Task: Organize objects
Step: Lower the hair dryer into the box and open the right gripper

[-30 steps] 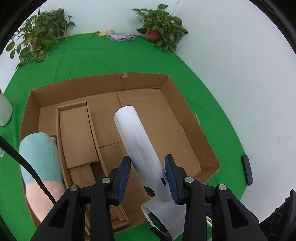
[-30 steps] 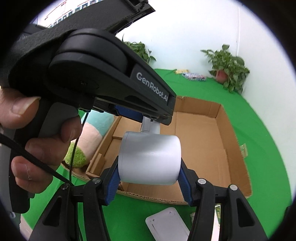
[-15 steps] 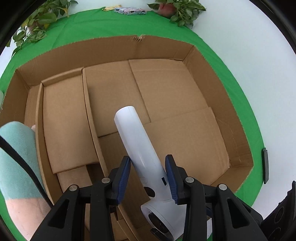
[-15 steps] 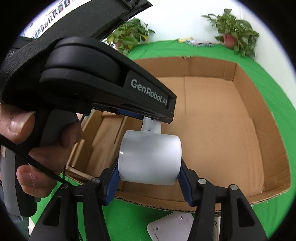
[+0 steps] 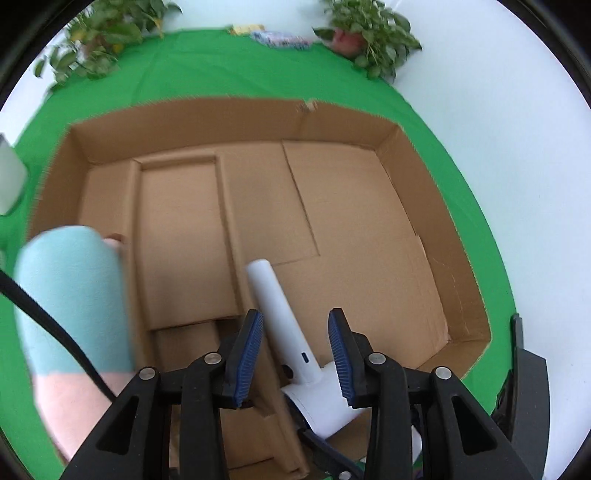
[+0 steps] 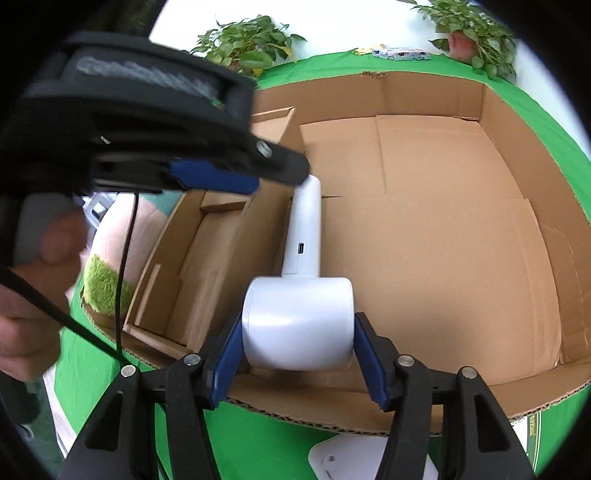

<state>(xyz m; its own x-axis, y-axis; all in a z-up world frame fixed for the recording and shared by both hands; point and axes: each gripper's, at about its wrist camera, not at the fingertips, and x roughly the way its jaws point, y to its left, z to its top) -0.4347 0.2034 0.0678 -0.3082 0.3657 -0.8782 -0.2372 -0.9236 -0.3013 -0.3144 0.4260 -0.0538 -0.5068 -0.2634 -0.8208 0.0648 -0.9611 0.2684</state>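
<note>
A white hair dryer [image 6: 301,302] lies in the near part of the open cardboard box [image 6: 424,96]. Its handle points toward the box's middle. My right gripper [image 6: 297,349] is shut on its round barrel. In the left wrist view the hair dryer [image 5: 280,325] shows between the fingers of my left gripper [image 5: 295,354], which is open and clear of the handle on both sides. The left gripper [image 6: 214,177] also shows in the right wrist view, above the handle's tip. The box [image 5: 236,118] has a cardboard divider insert [image 5: 181,236] at its left.
A plush toy in teal and pink [image 5: 70,302] leans at the box's left wall. Potted plants [image 5: 365,33] and small packets [image 5: 280,37] stand at the far edge of the green cloth. A white flat object [image 6: 354,461] lies in front of the box.
My left gripper has opened and let go of the hair dryer's handle, then pulled back. The hair dryer has come down into the box, still held by my right gripper.
</note>
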